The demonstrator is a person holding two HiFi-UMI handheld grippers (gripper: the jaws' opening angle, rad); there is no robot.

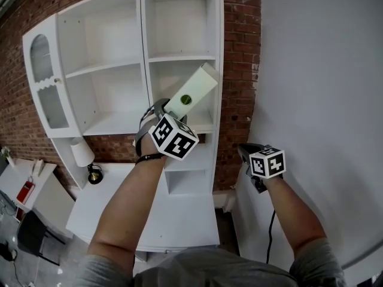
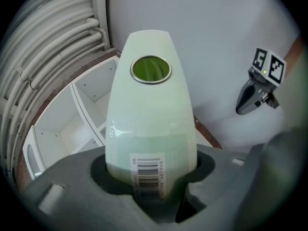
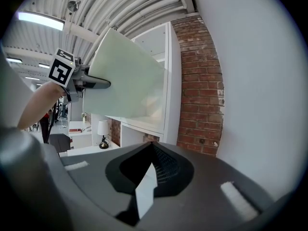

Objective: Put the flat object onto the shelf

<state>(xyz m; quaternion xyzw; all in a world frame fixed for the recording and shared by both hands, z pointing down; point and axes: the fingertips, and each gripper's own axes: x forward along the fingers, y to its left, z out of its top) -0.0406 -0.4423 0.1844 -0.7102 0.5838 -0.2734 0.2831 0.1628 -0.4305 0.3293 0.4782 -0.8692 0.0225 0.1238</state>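
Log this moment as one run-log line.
phase: pre-place | left gripper: shut on flat box, tilted before shelf unit | right gripper: shut, empty, low by wall | placed: no

White shelf unit (image 1: pixel 179 58) stands up at 12 o'clock against the brick wall (image 1: pixel 242 70), a bunch of open cubbies plus a rounded end piece at 10 o'clock. Below it's a white desk (image 1: pixel 131 214), with a little lamp (image 1: pixel 87 159) sitting on its 10 o'clock corner. Another white surface (image 1: pixel 45 178) at 8 o'clock has something red (image 1: pixel 25 191) on it, too small to tell.
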